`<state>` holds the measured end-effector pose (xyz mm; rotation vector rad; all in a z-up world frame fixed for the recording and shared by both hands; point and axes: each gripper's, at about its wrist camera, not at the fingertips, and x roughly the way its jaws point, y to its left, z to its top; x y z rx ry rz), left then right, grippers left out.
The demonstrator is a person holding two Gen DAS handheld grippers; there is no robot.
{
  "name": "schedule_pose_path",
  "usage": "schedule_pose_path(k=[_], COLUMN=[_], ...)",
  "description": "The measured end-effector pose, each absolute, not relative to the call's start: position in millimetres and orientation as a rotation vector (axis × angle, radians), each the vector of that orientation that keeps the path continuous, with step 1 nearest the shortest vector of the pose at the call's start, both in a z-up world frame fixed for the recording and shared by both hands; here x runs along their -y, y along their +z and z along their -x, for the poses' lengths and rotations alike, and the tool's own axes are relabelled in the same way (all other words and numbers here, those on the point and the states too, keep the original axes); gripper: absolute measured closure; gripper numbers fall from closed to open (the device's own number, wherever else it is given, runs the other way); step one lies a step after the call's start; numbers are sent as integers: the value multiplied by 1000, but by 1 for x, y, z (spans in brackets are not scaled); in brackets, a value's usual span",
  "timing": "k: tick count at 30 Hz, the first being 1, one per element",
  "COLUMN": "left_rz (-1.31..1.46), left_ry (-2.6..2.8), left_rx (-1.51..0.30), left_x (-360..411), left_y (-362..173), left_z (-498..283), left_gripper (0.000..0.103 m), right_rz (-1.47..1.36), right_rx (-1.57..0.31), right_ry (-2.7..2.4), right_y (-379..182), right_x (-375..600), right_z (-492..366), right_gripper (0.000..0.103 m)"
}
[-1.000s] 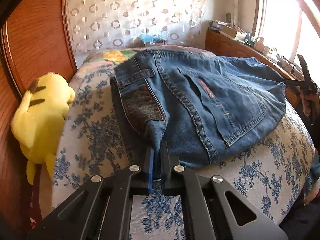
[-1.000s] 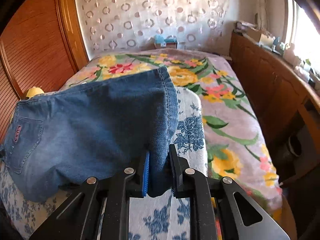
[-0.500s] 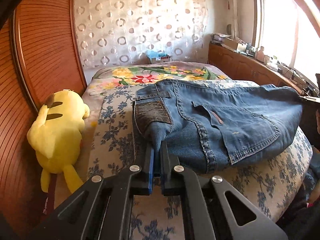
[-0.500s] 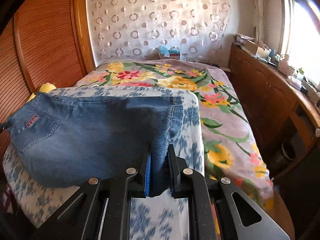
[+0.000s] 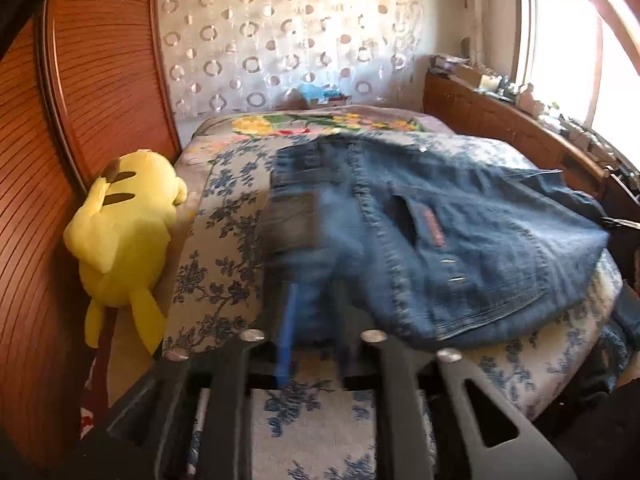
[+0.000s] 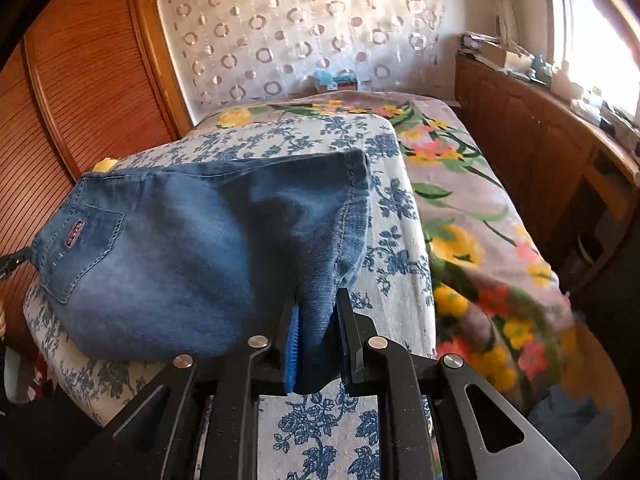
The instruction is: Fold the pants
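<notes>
Left wrist, left gripper opening around jeans, right gripper pinching hem.

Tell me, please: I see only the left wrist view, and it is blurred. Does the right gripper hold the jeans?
Observer: Yes. In the right wrist view the right gripper is shut on a bunched fold of the jeans.
Operator: Which part of the jeans is that?
Observer: The leg end. The stitched hem runs from the far corner down into the jaws.
Operator: What is to the right of that hem?
Observer: A strip of the blue-flowered cover, then a bedspread with yellow and pink flowers that drapes over the bed's right side.
</notes>
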<state>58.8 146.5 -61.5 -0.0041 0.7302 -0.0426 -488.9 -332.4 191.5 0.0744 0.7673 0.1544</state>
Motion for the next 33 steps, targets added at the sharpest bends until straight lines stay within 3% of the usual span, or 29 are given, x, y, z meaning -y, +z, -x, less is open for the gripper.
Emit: schedule_pose_path(k=[2, 4, 6, 16, 20, 27, 28, 29, 30, 33], left_rz=[-6, -18, -11, -9, -25, -19, -20, -22, -23, -21], left_ry=[-56, -70, -84, -132, -142, -169, -174, -179, -182, -192], left_rx=[-714, -703, -683, -658, -658, -669, -670, -672, -674, -677], left_x=[-139, -131, -125, -94, -85, -74, -72, -69, -68, -64], left_y=[-55, -51, -47, -42, -43, -46, -47, -48, -49, -50], left_z=[-55, -53, -53, -65, -66, -69, -69, -70, -71, -72], left_gripper=[60, 55, 19, 16, 15, 15, 15, 16, 16, 16], right_rz=[-81, -83, -85, -85, -81, -97, -93, -88, -78, -61], right_rx=[-765, -760, -755, -748, -756, -786, -784, -780, -779, -741], right_ry=[146, 139, 133, 124, 120, 112, 114, 118, 123, 110], right_y=[192, 193, 195, 193, 189, 182, 182, 184, 185, 196], right_x=[335, 333, 332, 326, 323, 325, 324, 323, 322, 320], right_z=[490, 496, 498, 514, 514, 501, 500, 500, 499, 500], right_gripper=[84, 83, 83, 75, 65, 64, 65, 84, 95, 99])
